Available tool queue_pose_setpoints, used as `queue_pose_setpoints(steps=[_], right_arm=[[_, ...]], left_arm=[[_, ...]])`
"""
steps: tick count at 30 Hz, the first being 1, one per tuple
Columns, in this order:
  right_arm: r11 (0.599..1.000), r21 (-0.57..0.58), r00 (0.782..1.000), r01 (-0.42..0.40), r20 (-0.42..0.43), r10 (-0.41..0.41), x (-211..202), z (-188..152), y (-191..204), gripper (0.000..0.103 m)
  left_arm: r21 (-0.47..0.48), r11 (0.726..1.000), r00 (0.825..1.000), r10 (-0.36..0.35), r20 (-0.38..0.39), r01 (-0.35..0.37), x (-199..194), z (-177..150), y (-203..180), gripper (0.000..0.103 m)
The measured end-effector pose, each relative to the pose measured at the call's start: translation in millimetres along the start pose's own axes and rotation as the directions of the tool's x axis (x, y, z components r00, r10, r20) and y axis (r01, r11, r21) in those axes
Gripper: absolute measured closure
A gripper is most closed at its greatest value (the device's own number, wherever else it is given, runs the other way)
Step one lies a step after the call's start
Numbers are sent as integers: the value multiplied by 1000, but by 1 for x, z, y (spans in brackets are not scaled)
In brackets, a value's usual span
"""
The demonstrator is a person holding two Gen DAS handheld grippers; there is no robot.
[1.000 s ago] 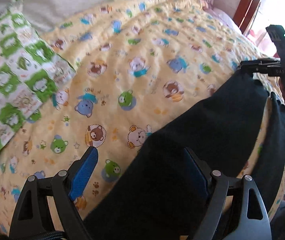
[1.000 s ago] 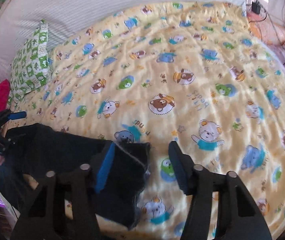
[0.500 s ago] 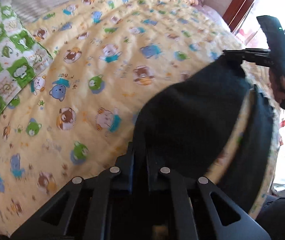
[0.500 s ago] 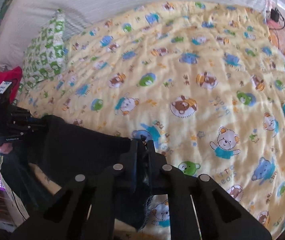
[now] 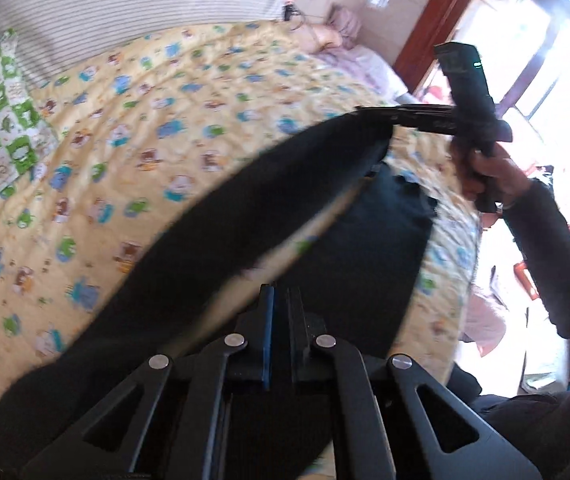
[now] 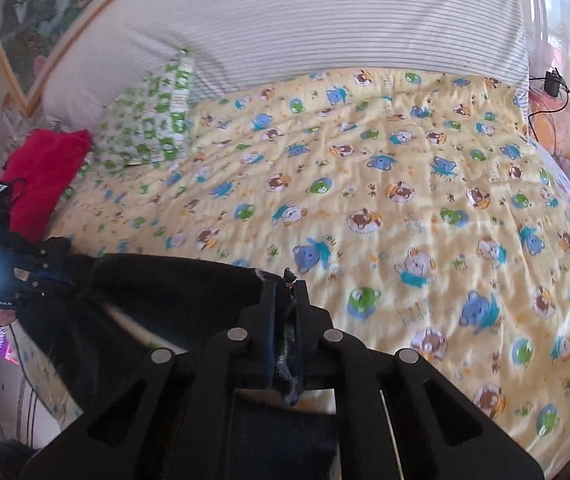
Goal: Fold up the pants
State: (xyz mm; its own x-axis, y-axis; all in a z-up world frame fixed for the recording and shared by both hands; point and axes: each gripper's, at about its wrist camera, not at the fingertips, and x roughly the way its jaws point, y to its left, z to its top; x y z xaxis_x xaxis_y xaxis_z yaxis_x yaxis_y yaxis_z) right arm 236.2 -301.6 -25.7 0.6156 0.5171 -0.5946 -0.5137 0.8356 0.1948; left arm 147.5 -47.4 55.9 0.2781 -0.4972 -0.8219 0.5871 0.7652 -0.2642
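Both ends pinched tight — left gripper (image 5: 279, 300) and right gripper (image 6: 285, 292) each clamp the dark pants (image 5: 213, 240), stretched across the lower frame above the yellow quilt (image 6: 405, 184) — apparently lifting one layer, next carrying it over evenly.

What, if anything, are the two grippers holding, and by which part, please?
Both are shut on the dark pants. The right gripper pinches a frayed end; the left gripper pinches the other end, its exact part unclear.
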Motion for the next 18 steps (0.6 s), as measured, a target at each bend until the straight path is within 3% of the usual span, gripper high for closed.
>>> queue_pose_setpoints(steps=[4,6,8,9,10,13,17,18], right_arm=[[998,-54,999,-45,28,46,-14,-20,3,94],[998,-59,999,-38,15,39,-16,-27,3,95],[998,-55,999,-32,4,32,-18,-32,4,95],[998,-53,999,-35,5,35,-19,-34,4,95],[998,-52,999,-37,9,37,-20,-36,5,95],[999,-36,999,-35,16,36,-21,-36,5,95],[999,-21,998,-50,42,51,-26,-34,6,95],[998,-18,997,-53,47,54,-27,-33,6,95]], left_arm=[[18,997,997,71,2,-71,6,-4,-14,98],[36,988,989,147,11,-147,7,-2,-12,95],[67,970,973,231,16,-232,6,3,-6,71],[94,957,962,273,20,-274,7,5,-4,37],[120,944,951,306,33,-308,9,6,-2,21],[176,929,944,329,10,-325,21,9,4,22],[245,898,922,385,-35,-365,50,11,9,23],[249,899,922,383,-48,-361,55,10,12,28]])
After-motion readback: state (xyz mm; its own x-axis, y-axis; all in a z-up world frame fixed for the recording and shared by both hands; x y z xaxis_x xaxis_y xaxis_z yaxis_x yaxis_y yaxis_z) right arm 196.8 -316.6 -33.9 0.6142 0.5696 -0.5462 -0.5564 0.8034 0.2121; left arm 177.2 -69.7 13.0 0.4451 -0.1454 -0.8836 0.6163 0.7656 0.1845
